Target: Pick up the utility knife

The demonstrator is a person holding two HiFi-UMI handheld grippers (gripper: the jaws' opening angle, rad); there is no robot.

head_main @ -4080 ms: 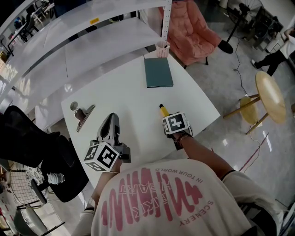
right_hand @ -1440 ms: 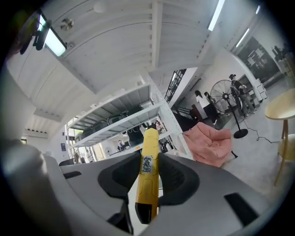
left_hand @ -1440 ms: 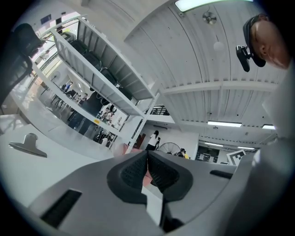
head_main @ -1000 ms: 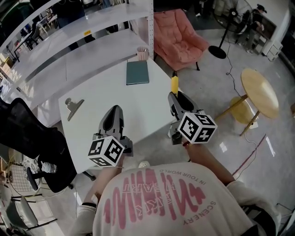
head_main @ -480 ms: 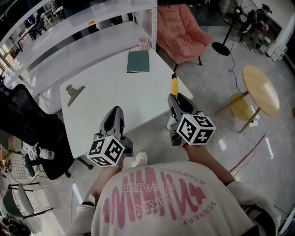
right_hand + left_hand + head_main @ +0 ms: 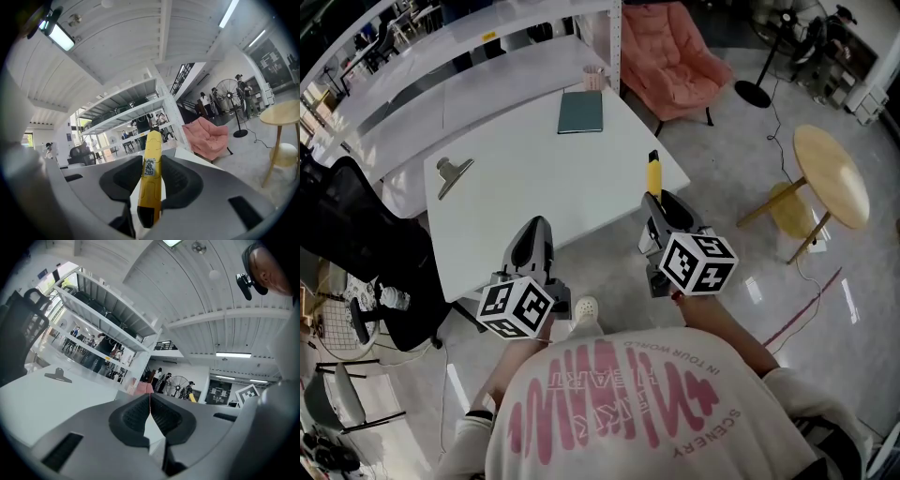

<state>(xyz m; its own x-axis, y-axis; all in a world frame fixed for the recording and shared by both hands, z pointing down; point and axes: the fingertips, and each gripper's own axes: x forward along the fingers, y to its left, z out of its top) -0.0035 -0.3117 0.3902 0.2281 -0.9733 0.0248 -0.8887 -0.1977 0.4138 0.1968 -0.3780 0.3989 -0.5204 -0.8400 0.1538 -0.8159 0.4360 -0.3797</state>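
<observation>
Your right hand-held gripper [image 6: 659, 202] pinches the utility knife [image 6: 653, 174], its length jutting straight ahead; left hand-held gripper [image 6: 532, 230] pressed together, empty.

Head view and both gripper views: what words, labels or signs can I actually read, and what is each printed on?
"IN TOUR WORLD": pink print, upside down from here, on the person's white T-shirt.
"SCENERY": same shirt, near the shoulder.
Large pink lettering across the shirt: too distorted to read.
Small white sticker on the yellow utility knife: print too blurred to read.
Black-and-white marker cubes: square patterns only, no words.
</observation>
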